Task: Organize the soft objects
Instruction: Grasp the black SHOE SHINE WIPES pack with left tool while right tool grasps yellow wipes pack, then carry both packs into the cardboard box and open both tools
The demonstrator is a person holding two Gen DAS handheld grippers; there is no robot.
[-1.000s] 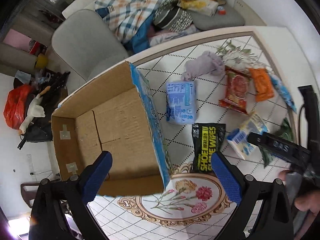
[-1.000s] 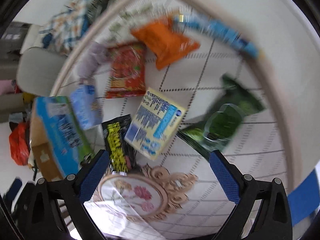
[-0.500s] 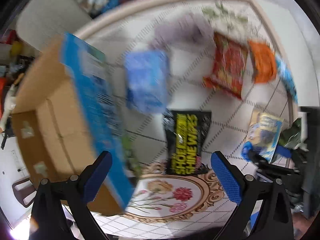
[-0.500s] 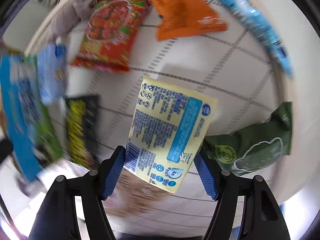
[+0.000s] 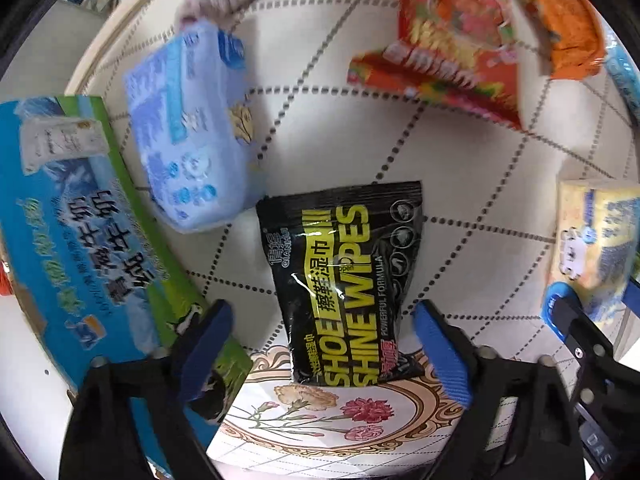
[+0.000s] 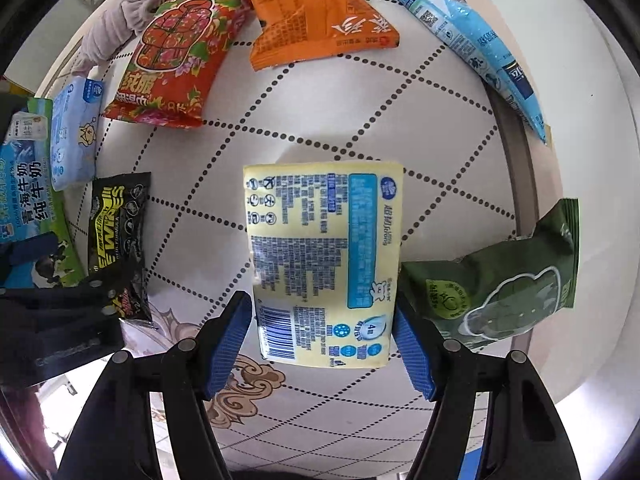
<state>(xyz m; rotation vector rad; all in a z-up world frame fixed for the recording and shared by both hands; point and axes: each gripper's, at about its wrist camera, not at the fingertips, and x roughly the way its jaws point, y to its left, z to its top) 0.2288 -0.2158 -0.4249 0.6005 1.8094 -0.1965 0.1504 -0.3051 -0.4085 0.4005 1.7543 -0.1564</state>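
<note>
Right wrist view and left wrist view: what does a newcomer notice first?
In the right view, the yellow wipes pack fills the centre, clamped between the right gripper pads. In the left view, the black shoe shine wipes pouch lies on the table between the left gripper fingers.

Glossy plastic wipes pouch (image 5: 340, 284), matt ribbed blue gripper pads (image 6: 230, 332), soft grey cloth (image 6: 114, 28).
</note>
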